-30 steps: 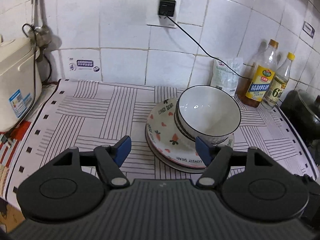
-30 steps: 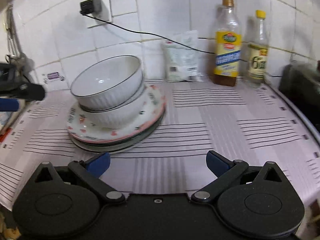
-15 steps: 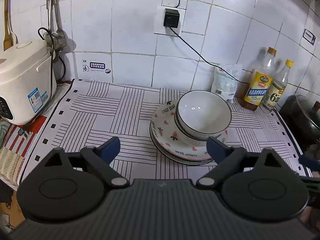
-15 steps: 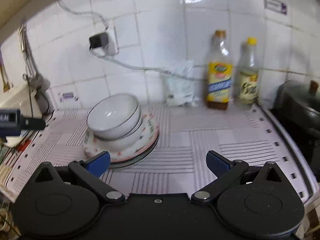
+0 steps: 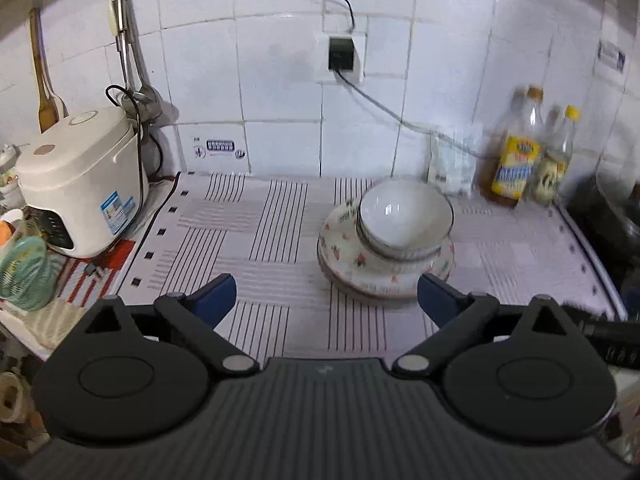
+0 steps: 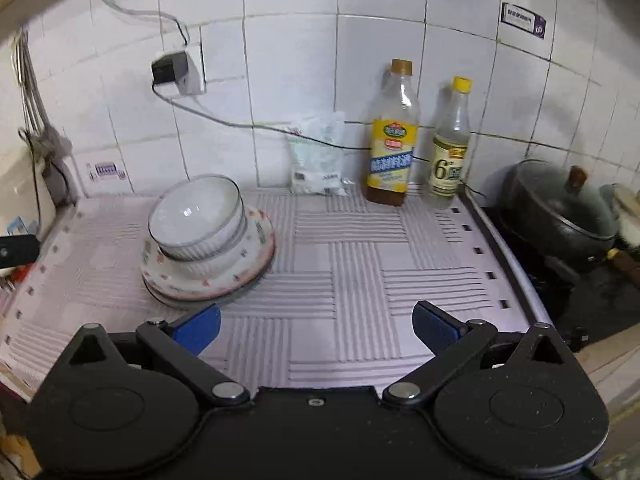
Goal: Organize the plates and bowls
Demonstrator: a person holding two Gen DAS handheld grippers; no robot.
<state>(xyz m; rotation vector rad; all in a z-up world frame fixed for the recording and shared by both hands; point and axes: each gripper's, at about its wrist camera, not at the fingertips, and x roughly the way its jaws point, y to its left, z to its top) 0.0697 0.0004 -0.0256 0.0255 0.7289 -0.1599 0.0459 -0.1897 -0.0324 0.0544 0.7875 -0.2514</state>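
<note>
Two white ribbed bowls [image 5: 404,212] [image 6: 196,210] sit nested on a flower-printed plate [image 5: 344,248] [image 6: 256,236], which tops a short pile of plates on the striped mat. My left gripper [image 5: 326,296] hangs above and in front of the stack, its jaws opening wide with nothing between them. My right gripper [image 6: 316,325] is open and empty too, with the stack ahead on its left, beyond its left fingertip. Neither gripper touches the dishes.
A white rice cooker [image 5: 80,184] stands at the mat's left end beside a green basket [image 5: 24,276]. Against the tiled wall are a white bag [image 6: 320,156] and two bottles [image 6: 394,140] [image 6: 450,148]. A lidded black pot [image 6: 556,208] sits on the right. A cable runs from the wall plug.
Both grippers have risen and drawn back from the stack, which now looks smaller and farther off. The left jaws have spread wider. The dishes have not moved.
</note>
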